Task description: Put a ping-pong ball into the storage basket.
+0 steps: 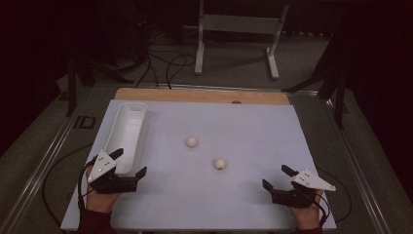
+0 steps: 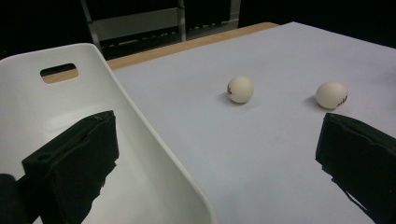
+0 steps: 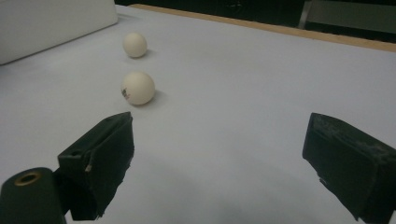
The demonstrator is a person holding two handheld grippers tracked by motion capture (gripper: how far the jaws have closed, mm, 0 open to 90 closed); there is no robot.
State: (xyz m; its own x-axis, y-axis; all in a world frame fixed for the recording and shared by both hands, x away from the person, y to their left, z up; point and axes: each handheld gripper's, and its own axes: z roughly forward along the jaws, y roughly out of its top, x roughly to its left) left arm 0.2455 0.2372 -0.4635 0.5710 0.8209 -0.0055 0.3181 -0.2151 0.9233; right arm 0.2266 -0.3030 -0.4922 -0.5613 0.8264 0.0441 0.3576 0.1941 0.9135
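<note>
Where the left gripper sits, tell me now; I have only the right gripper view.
Observer: The left gripper is at the near left of the table, open, with one finger over the near end of the white bin.
Operator: Report what is in that bin.
Observer: Nothing. Its inside is bare, with a handle slot in the far wall.
Operator: Say which ball lies closer to that gripper.
Observer: The far ball, not the near ball.
</note>
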